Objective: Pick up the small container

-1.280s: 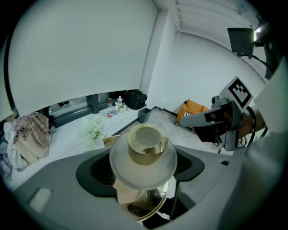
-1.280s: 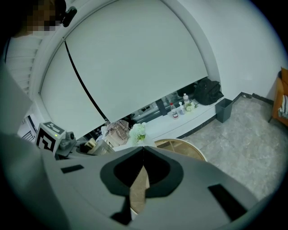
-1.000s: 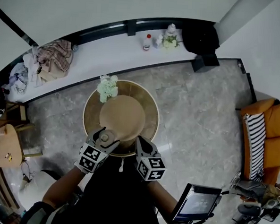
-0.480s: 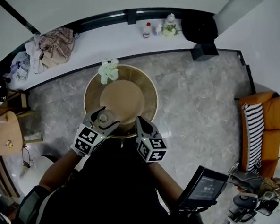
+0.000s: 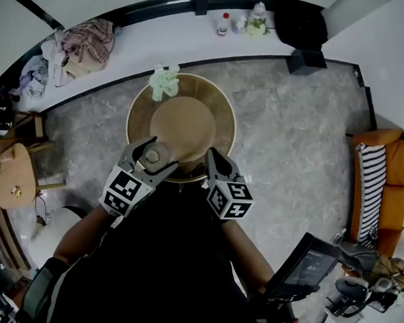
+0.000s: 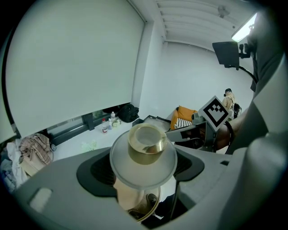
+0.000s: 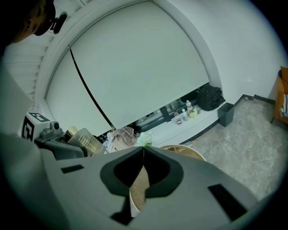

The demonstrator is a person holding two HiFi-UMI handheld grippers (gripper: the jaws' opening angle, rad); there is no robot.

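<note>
1. Jaws of the left gripper (image 6: 144,155) are closed on the small container (image 6: 145,150), one jaw on each side of its round clear body; its gold-coloured top faces away from that gripper's camera
2. Jaws of the right gripper (image 7: 143,150) are pressed together at the tips with nothing between them
3. In the head view the small container (image 5: 155,152) sits in the left gripper (image 5: 155,156) over the near left edge of the round table (image 5: 226,121); in the left gripper view a part of the table's tan top (image 6: 129,202) shows beneath the container
4. The right gripper (image 5: 212,158) is at the near right edge of the round table, well apart from the left gripper, its marker cube toward the person
5. From the right gripper view the container (image 7: 85,140) appears as a ribbed clear jar with a gold cap, tilted, to the left of the round table (image 7: 191,152)
6. A bunch of pale green-white flowers (image 5: 164,82) lies on the far left rim of the round table
7. Beyond the round table runs a white ledge (image 5: 161,42) with a heap of clothes (image 5: 86,42), a small bottle (image 5: 225,23) and a black bag (image 5: 299,23)
8. To the right of the round table stands an orange sofa (image 5: 392,169) with a striped cushion (image 5: 370,195); to its left, a small wooden side table (image 5: 10,176)
</note>
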